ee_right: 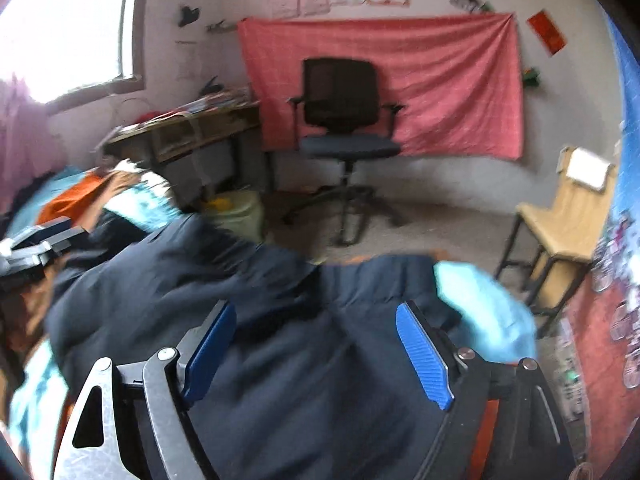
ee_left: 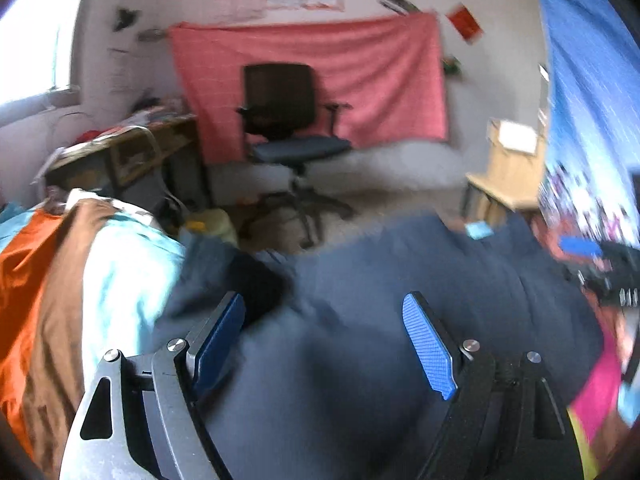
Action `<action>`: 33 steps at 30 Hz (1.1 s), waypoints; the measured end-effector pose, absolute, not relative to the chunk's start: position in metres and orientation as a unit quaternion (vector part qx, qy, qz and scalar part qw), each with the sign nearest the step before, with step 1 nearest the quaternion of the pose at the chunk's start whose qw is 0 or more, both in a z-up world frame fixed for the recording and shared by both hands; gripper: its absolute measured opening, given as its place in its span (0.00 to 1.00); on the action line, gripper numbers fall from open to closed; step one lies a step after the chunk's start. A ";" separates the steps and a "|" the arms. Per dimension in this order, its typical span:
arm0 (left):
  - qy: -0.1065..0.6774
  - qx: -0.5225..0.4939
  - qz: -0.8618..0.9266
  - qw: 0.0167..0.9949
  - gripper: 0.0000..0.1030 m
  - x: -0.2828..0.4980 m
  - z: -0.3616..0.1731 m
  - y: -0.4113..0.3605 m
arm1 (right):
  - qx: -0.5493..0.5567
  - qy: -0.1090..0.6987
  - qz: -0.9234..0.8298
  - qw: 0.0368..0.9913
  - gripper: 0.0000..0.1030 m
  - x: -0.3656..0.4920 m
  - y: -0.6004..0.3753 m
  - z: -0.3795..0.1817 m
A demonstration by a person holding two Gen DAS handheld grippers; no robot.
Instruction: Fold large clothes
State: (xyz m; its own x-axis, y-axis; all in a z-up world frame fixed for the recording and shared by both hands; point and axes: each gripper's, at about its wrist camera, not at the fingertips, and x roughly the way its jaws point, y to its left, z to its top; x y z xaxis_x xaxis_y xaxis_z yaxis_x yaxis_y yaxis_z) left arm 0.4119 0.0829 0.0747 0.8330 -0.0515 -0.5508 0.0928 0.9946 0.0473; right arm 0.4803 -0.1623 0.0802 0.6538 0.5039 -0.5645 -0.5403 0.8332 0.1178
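A large dark navy garment (ee_left: 400, 280) lies spread in front of me on the bed; it also fills the lower middle of the right wrist view (ee_right: 248, 280). My left gripper (ee_left: 324, 312) is open, its blue pads wide apart just above the cloth, holding nothing. My right gripper (ee_right: 316, 320) is also open and empty over the same garment. The left gripper shows at the left edge of the right wrist view (ee_right: 36, 244), and the right gripper shows at the right edge of the left wrist view (ee_left: 616, 276). Both views are motion-blurred.
Orange, brown and light-blue bedding (ee_left: 80, 280) lies at the left. A light-blue cloth (ee_right: 480, 308) lies at the garment's right. Beyond the bed are a black office chair (ee_right: 344, 120), a cluttered desk (ee_right: 188, 128) and a wooden chair (ee_right: 568, 220). A red cloth (ee_right: 400, 80) hangs on the wall.
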 end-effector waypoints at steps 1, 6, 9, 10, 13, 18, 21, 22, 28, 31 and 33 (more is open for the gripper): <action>0.294 0.049 -0.043 0.954 0.75 0.411 0.068 0.076 | -0.032 0.311 0.298 0.902 0.79 0.480 -0.160 0.076; 0.319 0.063 -0.034 0.945 0.77 0.431 0.046 0.067 | -0.061 0.350 0.307 0.883 0.79 0.493 -0.138 0.049; 0.321 0.040 -0.007 0.946 0.84 0.447 0.042 0.075 | -0.050 0.353 0.292 0.888 0.79 0.509 -0.133 0.040; 0.321 0.027 -0.001 0.947 0.84 0.453 0.040 0.079 | -0.050 0.352 0.284 0.891 0.79 0.515 -0.132 0.038; 0.326 -0.004 0.016 0.945 0.86 0.466 0.033 0.090 | -0.049 0.357 0.269 0.893 0.79 0.534 -0.126 0.031; 0.326 -0.010 0.022 0.945 0.90 0.475 0.025 0.093 | -0.039 0.384 0.264 0.884 0.79 0.561 -0.119 0.015; 0.330 -0.008 0.018 0.944 0.92 0.482 0.020 0.094 | -0.039 0.393 0.265 0.880 0.80 0.568 -0.118 0.004; 0.330 -0.010 0.017 0.944 0.92 0.483 0.019 0.095 | -0.037 0.396 0.265 0.878 0.80 0.570 -0.117 0.001; 0.326 -0.009 0.016 0.945 0.94 0.488 0.014 0.095 | -0.017 0.399 0.267 0.877 0.80 0.575 -0.121 -0.008; 0.319 -0.004 0.018 0.948 0.94 0.487 0.014 0.093 | -0.008 0.394 0.267 0.879 0.81 0.575 -0.124 -0.010; 0.314 -0.005 0.016 0.949 0.94 0.484 0.014 0.092 | -0.005 0.385 0.265 0.884 0.81 0.570 -0.127 -0.009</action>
State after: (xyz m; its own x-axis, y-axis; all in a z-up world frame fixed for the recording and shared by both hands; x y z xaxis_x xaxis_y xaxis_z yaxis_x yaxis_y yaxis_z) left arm 0.4836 0.0922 0.0140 0.8017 0.0273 -0.5971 -0.0335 0.9994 0.0007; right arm 0.5704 -0.1269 -0.0093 0.5632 0.4654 -0.6828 -0.4726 0.8592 0.1959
